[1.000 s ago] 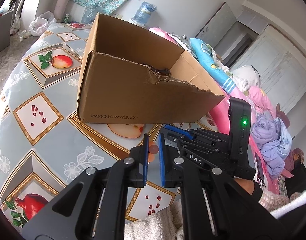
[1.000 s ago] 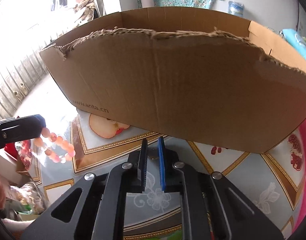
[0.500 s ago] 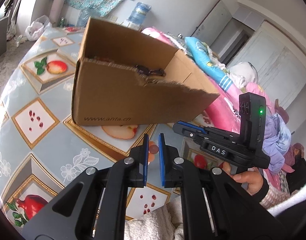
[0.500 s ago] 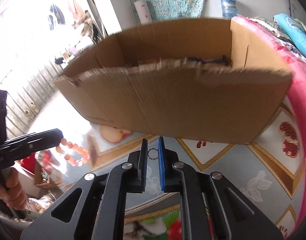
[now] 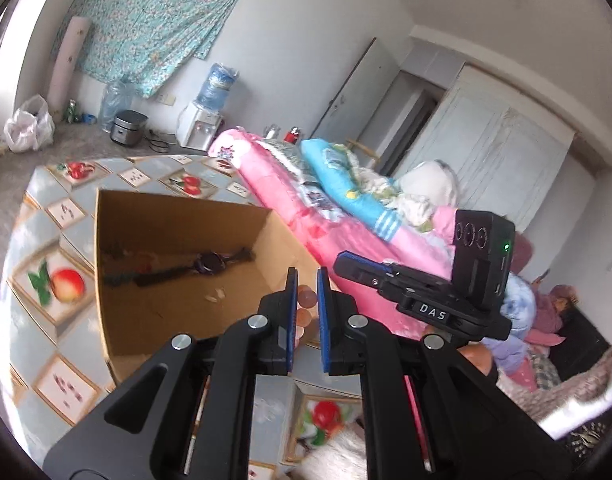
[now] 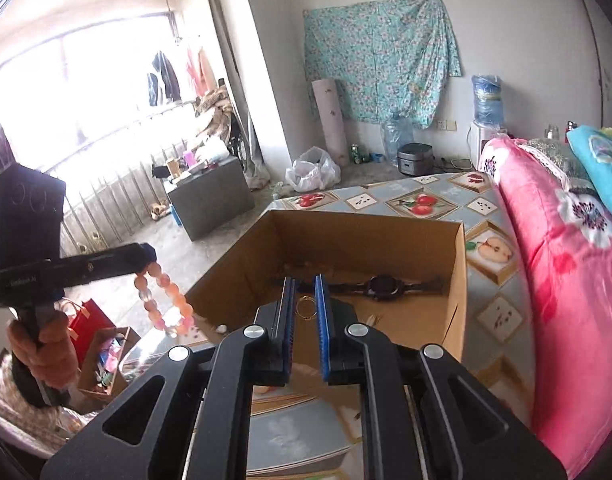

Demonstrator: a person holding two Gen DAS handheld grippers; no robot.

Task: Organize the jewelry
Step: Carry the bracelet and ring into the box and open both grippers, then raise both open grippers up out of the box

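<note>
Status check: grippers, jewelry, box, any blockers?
Left gripper shut on bead bracelet. Right gripper shut on gold ring. Watch lies in cardboard box. Box open, nothing blocking.

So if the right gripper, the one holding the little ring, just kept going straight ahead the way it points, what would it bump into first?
Probably the inside of the cardboard box: the right gripper, shut on the gold ring, aims down over the near edge toward the floor by the black watch. Depth is hard to judge here.
</note>
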